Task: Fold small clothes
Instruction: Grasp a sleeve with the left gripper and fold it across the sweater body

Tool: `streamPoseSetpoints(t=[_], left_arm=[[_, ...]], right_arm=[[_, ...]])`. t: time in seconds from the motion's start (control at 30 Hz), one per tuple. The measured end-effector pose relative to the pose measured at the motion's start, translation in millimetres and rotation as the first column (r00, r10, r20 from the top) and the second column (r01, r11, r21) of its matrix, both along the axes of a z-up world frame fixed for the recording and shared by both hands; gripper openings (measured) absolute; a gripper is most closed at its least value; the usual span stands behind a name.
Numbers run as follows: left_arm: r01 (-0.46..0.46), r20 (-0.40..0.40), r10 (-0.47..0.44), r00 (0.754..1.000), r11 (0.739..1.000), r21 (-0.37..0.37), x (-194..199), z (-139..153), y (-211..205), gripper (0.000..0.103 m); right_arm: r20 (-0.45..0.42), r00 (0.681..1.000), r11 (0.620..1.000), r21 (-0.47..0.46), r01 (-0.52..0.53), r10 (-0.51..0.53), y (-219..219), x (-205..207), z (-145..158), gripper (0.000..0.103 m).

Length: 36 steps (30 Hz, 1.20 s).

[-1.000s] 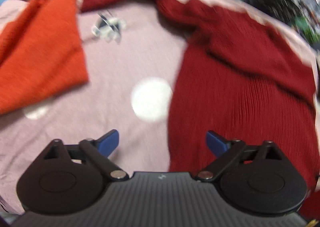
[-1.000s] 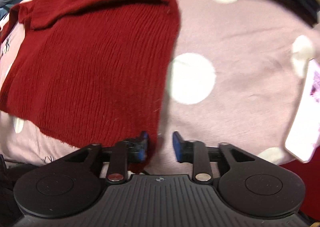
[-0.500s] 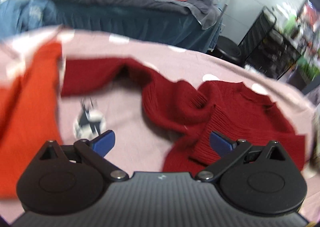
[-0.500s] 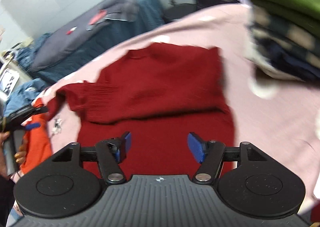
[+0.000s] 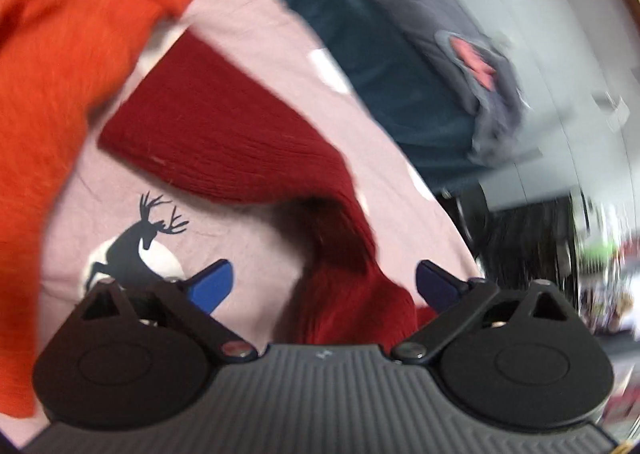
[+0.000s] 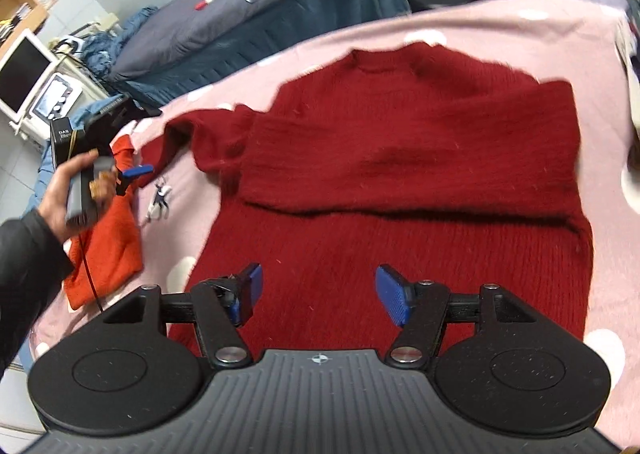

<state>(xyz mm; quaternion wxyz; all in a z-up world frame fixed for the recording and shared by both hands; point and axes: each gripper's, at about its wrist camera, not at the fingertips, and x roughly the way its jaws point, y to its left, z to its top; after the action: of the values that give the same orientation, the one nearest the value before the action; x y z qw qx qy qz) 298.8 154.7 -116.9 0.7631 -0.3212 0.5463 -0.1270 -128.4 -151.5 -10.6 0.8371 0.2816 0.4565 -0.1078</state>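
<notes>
right hand-held gripper: black ribbed body, two round black discs, silver screws, blue pads | left hand-held gripper: same build | left hand beside it: black sleeve, thin dark cable

The pink bed cover is viewed steeply downward from both wrist cameras; the left is held close over one sleeve, rolled sideways, the right higher, and the dark red sweater is shared

R gripper off sweater, prob. raised
</notes>
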Motion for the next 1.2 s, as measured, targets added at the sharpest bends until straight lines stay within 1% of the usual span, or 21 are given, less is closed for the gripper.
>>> streamPoseSetpoints(t=[0.1,0.2,0.23,0.27,0.33,0.37,0.47,0.53,0.63,0.7,0.83,0.9,0.93,0.97,1.0,1.03,1.07,1.1,1.13,1.17,1.2], left_arm=[[-0.08,-0.078,0.077,0.994,0.996,-0.035,19,-26,-4,0.087],[-0.187,-0.083,0.182,0.98,0.981,-0.049,30,-43,-4,0.072],[-0.21,-0.08,0.205,0.976,0.976,-0.057,33,-47,-4,0.056],[-0.222,-0.08,0.216,0.973,0.972,-0.077,37,-50,-5,0.035],[-0.225,-0.051,0.22,0.974,0.968,-0.115,42,-50,-6,0.012],[-0.22,-0.02,0.219,0.975,0.97,-0.106,43,-44,-7,0.008],[-0.205,0.139,0.208,0.968,0.978,-0.033,42,-11,-8,0.006],[-0.232,0.2,0.235,0.951,0.972,-0.037,39,11,0,0.006],[-0.313,0.243,0.32,0.916,0.947,-0.066,33,39,21,0.006],[-0.344,0.301,0.334,0.893,0.939,-0.02,25,54,28,0.006],[-0.347,0.309,0.313,0.898,0.936,0.059,20,58,24,0.006],[-0.325,0.327,0.277,0.903,0.94,0.101,15,66,12,0.006],[-0.292,0.352,0.233,0.906,0.949,0.122,10,70,1,0.006],[-0.237,0.391,0.163,0.906,0.96,0.148,5,78,-17,0.006],[-0.167,0.441,0.069,0.895,0.968,0.188,-2,87,-41,0.006],[-0.089,0.489,-0.038,0.871,0.968,0.234,-12,95,-68,0.006],[0.012,0.533,-0.172,0.828,0.957,0.29,-28,104,-100,0.006],[0.113,0.569,-0.306,0.763,0.93,0.349,-49,110,-131,0.006],[0.229,0.593,-0.451,0.668,0.882,0.412,-77,114,-163,0.006],[0.354,0.584,-0.592,0.555,0.804,0.478,-110,111,-195,0.006],[0.45,0.55,-0.69,0.47,0.724,0.523,-137,103,-219,0.006]], right_arm=[[-0.032,0.999,1.0,0.012,0.027,-0.027,-6,-5,-4,0.102],[-0.054,0.998,1.0,0.006,0.03,-0.029,-10,-8,-3,0.102],[-0.057,0.998,1.0,0.003,0.026,-0.026,-11,-9,-3,0.102],[-0.059,0.998,1.0,0.0,0.02,-0.02,-12,-10,-3,0.102],[-0.068,0.998,1.0,-0.003,0.01,-0.01,-12,-12,-2,0.102],[-0.073,0.997,1.0,-0.002,0.006,-0.007,-14,-12,-3,0.102],[-0.084,0.996,1.0,0.013,0.0,0.001,-17,-13,-7,0.102],[-0.086,0.996,1.0,0.023,-0.004,0.006,-19,-12,-9,0.102],[-0.074,0.997,0.999,0.03,-0.01,0.012,-21,-12,-9,0.102],[-0.062,0.998,0.999,0.034,-0.01,0.012,-23,-13,-8,0.102],[-0.046,0.999,0.999,0.049,-0.005,0.007,-29,-18,-8,0.102],[-0.039,0.999,0.999,0.05,-0.002,0.004,-31,-22,-7,0.102],[-0.035,0.999,0.999,0.05,0.002,-0.001,-33,-24,-6,0.102],[-0.033,0.999,0.999,0.05,0.009,-0.007,-34,-27,-5,0.102],[-0.032,0.999,0.999,0.049,0.017,-0.015,-37,-29,-5,0.102],[-0.033,0.999,0.999,0.048,0.026,-0.024,-38,-32,-5,0.102],[-0.032,0.999,0.998,0.045,0.035,-0.034,-40,-35,-5,0.102],[-0.033,0.999,0.998,0.042,0.045,-0.043,-41,-38,-5,0.102],[-0.036,0.998,0.998,0.04,0.055,-0.054,-43,-41,-5,0.102],[-0.04,0.997,0.997,0.04,0.065,-0.063,-45,-44,-6,0.102],[-0.041,0.997,0.997,0.04,0.073,-0.071,-46,-46,-6,0.102]])
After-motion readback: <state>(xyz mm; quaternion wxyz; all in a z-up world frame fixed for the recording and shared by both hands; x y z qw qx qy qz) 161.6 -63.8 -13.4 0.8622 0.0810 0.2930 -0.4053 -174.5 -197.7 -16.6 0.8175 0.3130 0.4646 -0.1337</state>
